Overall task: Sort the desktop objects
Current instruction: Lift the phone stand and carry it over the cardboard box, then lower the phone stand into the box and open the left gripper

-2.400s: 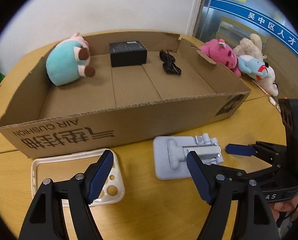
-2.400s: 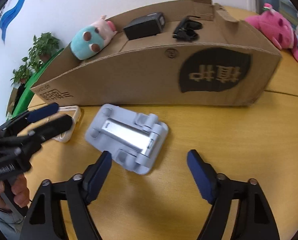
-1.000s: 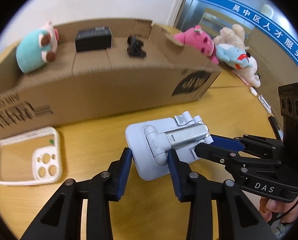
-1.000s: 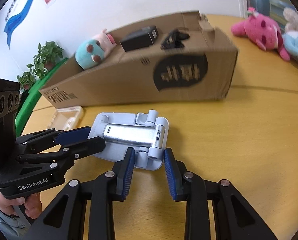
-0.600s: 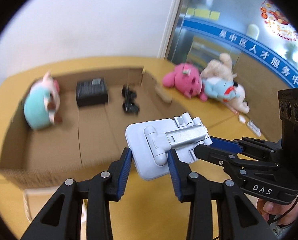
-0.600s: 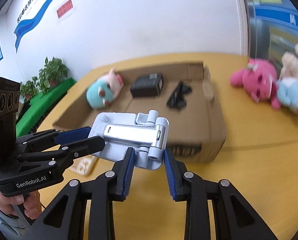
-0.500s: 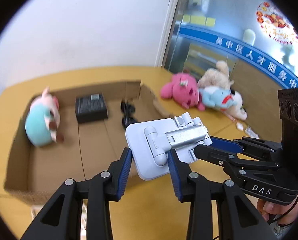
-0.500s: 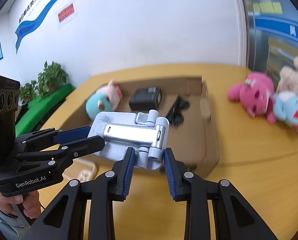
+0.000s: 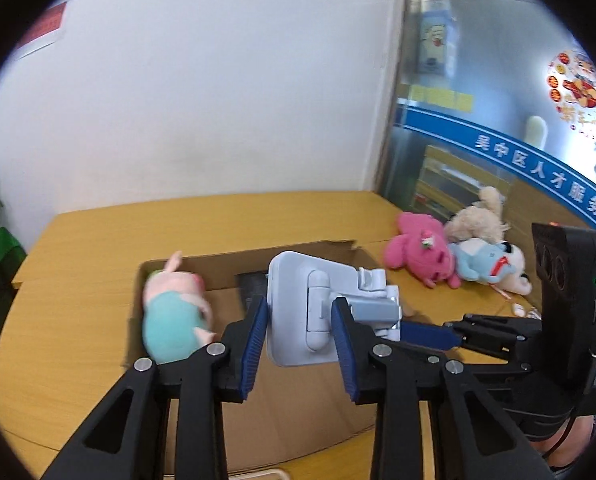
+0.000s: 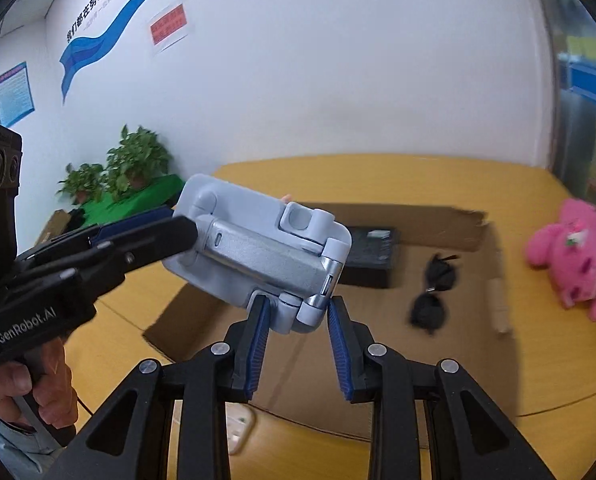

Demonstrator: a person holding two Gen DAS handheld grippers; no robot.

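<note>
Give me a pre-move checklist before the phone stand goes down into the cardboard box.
1. Left gripper on phone stand: ok, jaws closing on its base.
2. Right gripper on the stand's hinge end: ok, pads pressing it.
3. Stand above cardboard box: ok.
4. Free floor in the box beside sunglasses and black case: ok.
5. Plush pig clear of the drop spot: cannot tell.
</note>
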